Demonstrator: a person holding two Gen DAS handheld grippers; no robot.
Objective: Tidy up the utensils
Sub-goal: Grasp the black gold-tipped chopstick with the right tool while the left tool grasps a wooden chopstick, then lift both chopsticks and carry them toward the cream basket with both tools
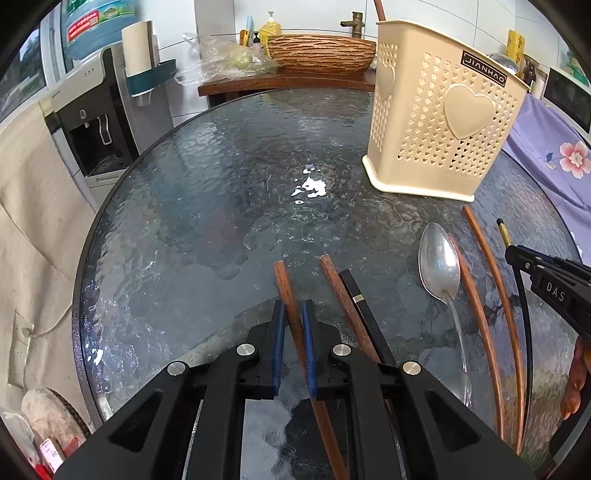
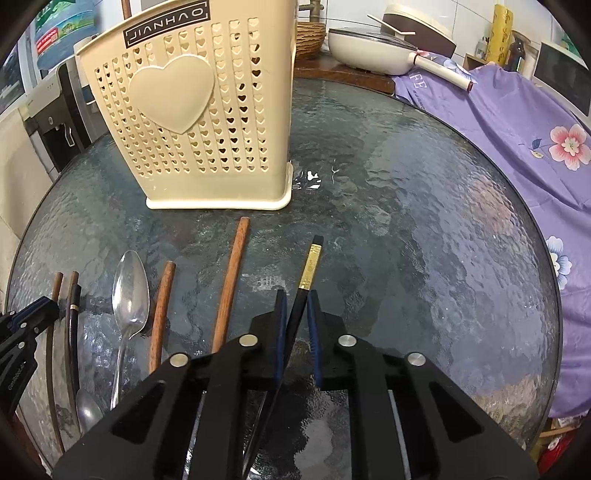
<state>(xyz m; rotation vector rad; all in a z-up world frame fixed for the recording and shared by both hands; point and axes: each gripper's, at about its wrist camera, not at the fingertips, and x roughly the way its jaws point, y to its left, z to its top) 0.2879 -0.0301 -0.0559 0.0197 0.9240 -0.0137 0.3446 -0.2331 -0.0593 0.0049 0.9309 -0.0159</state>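
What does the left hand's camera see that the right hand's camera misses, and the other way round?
Only the left view shows the paper towel roll, the soap bottle, and the left gripper shut on a brown wooden chopstick.

Only the right view shows the white pan with its lid, and the right gripper shut on a black chopstick with a gold band.

Both show the cream utensil holder, the metal spoon, more chopsticks lying on the glass table, and the purple flowered cloth.
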